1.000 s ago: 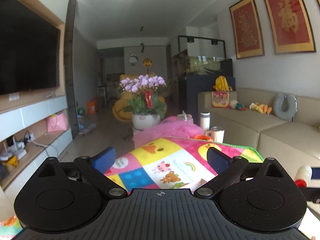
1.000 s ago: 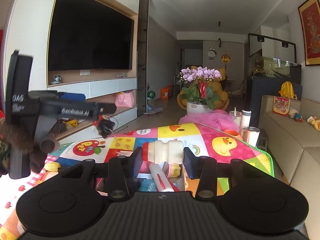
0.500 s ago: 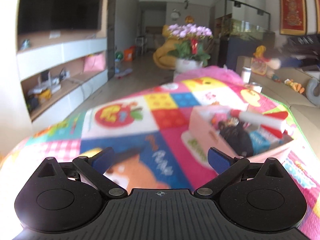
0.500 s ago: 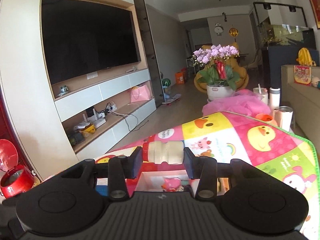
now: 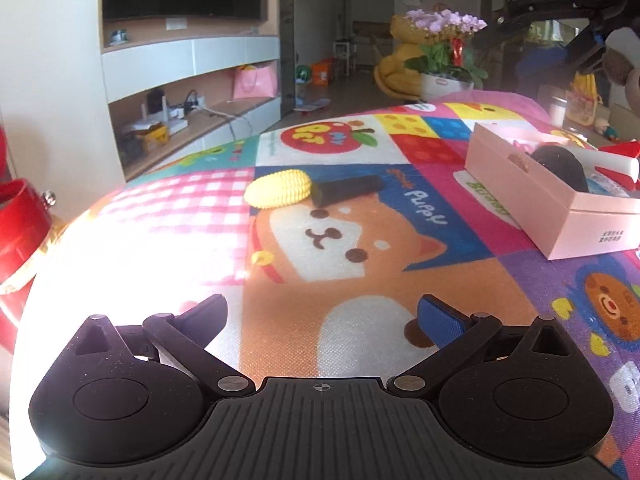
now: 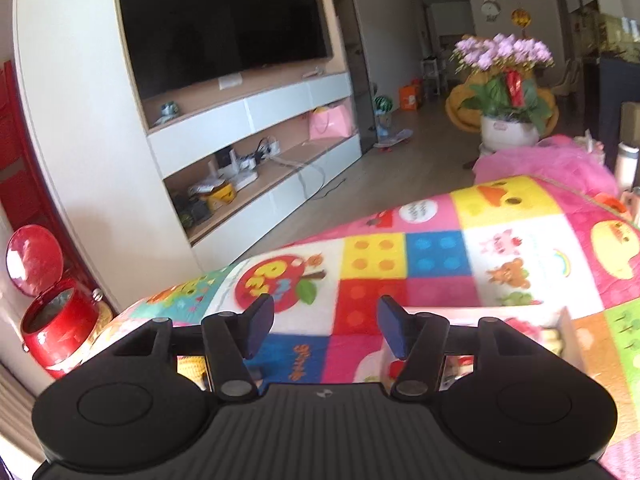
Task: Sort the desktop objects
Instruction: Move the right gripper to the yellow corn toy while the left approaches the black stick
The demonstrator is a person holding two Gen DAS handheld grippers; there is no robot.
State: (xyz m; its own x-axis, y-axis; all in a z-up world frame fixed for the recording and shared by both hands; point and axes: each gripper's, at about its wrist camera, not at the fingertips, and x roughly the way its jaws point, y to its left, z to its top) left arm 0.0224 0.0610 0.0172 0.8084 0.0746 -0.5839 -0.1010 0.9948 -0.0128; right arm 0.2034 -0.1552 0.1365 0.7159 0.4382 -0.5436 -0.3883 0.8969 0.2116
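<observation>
Collecting what remains on the mat. Left gripper (image 5: 322,318) spread wide, empty; toy corn (image 5: 279,189) and dark cone (image 5: 346,189) touching, ahead of fingertips. Right gripper (image 6: 326,330) parted, empty, above pink box (image 5: 536,196). Next, probably: advance and close on corn.

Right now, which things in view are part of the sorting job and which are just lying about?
Job:
- corn on the mat
- dark cone touching it
- pink box with sorted items
- left gripper, open
- right gripper, open

Lying about:
- flowers
- TV
- red bin
- pink bag
</observation>
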